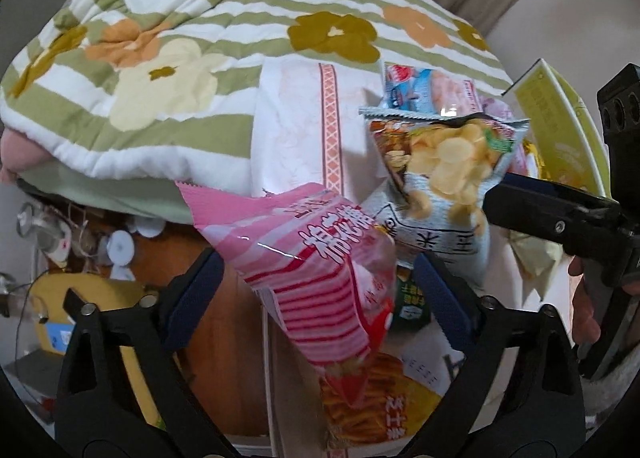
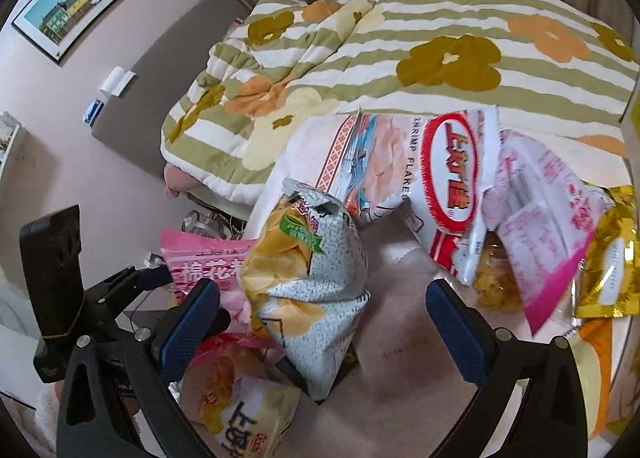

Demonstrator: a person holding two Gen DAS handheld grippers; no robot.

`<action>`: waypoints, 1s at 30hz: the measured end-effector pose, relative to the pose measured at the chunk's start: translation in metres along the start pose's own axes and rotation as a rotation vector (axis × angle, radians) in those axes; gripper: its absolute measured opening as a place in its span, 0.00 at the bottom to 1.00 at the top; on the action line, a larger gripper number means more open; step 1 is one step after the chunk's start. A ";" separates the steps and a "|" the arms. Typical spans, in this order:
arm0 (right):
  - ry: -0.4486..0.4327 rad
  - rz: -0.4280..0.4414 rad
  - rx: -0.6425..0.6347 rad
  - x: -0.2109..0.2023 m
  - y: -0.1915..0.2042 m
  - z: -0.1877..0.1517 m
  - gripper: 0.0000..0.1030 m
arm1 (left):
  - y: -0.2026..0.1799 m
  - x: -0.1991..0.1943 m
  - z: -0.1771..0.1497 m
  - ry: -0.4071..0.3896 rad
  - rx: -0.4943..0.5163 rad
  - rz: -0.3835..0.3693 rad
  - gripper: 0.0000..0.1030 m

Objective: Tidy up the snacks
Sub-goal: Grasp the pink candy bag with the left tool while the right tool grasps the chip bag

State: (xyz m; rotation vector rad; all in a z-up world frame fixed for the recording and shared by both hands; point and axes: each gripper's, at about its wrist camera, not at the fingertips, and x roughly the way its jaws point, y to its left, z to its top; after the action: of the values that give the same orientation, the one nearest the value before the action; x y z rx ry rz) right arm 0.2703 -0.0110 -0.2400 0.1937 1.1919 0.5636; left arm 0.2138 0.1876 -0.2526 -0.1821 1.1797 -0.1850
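Note:
A pink striped marshmallow bag [image 1: 320,270] lies between the blue pads of my left gripper [image 1: 318,278]. The jaws are wide and neither pad presses on the bag. A pale blue potato chip bag [image 1: 448,170] stands just behind it. One finger [image 1: 520,198] of my right gripper reaches it from the right. In the right wrist view, that chip bag [image 2: 320,290] stands upright between the jaws of my open right gripper [image 2: 322,310], nearer the left pad. The pink bag [image 2: 200,262] and my left gripper [image 2: 148,278] sit at its left. A shrimp flakes bag [image 2: 420,162] lies behind.
More snack packs lie around: an orange fries bag [image 1: 372,398], a gold pack [image 2: 608,258], a pink-and-white bag [image 2: 548,210] and a yellow bag [image 2: 240,418]. A flowered quilt [image 1: 200,58] covers the bed behind. A yellow-green box [image 1: 560,118] stands at the right, floor clutter [image 1: 60,242] at the left.

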 end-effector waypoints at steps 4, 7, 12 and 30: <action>0.006 0.007 -0.032 0.010 0.003 0.003 1.00 | -0.001 0.007 0.001 0.007 0.001 0.008 0.76; 0.012 0.010 -0.042 0.014 0.002 0.003 1.00 | -0.004 0.006 0.002 0.000 0.016 0.029 0.72; 0.025 0.018 -0.059 0.020 0.002 0.003 1.00 | -0.010 0.003 0.002 -0.018 0.057 0.070 0.64; 0.053 0.021 -0.108 0.027 0.009 0.002 0.92 | -0.030 -0.028 -0.006 -0.066 0.129 0.174 0.61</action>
State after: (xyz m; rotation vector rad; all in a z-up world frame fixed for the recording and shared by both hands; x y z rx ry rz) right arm 0.2760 0.0107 -0.2576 0.0999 1.2080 0.6535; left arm 0.1965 0.1649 -0.2225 0.0277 1.1083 -0.1006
